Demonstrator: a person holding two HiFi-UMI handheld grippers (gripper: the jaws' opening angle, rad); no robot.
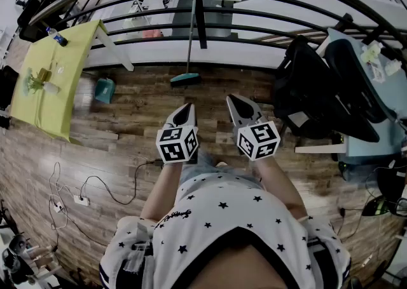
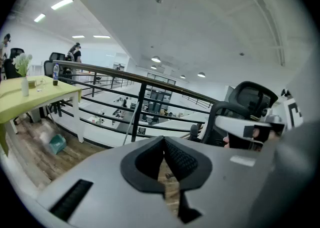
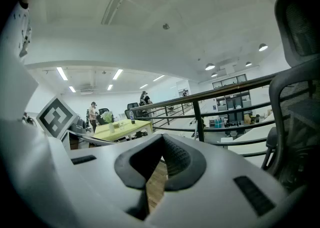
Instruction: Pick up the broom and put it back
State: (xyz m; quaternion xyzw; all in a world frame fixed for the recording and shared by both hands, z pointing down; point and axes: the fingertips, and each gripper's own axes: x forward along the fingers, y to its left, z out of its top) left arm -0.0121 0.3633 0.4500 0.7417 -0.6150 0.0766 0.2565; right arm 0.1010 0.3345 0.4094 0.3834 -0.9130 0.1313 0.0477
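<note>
Two grippers: the left gripper (image 1: 189, 107) and the right gripper (image 1: 232, 99) are held side by side above the wooden floor (image 1: 127, 113), both aimed toward the railing (image 1: 202, 27).
Left claw: closed, its dark pads pressed together with nothing between them.
Right claw: closed, its pads meeting at the tips with nothing between them.
Broom (image 1: 186, 79): stands nearly upright. Its teal head is on the floor at the foot of the railing and its handle leans on the bars just left of the dark post. It is ahead of both grippers and apart from them.
Table (image 1: 44, 94): yellow-green, along the left edge of the floor.
Bottle (image 1: 57, 37): at the table's far corner.
Flowers in a vase (image 1: 37, 80): near the table's left edge.
Teal bin (image 1: 105, 89): on the floor just beside the table, between it and the broom.
Office chair (image 1: 305, 91): black, at the right edge of the floor beside a pale desk.
Power strip (image 1: 81, 200): on the floor at the near left, with a thin cable trailing from it.
Person: a white star-patterned shirt (image 1: 222, 218) fills the bottom of the head view.
</note>
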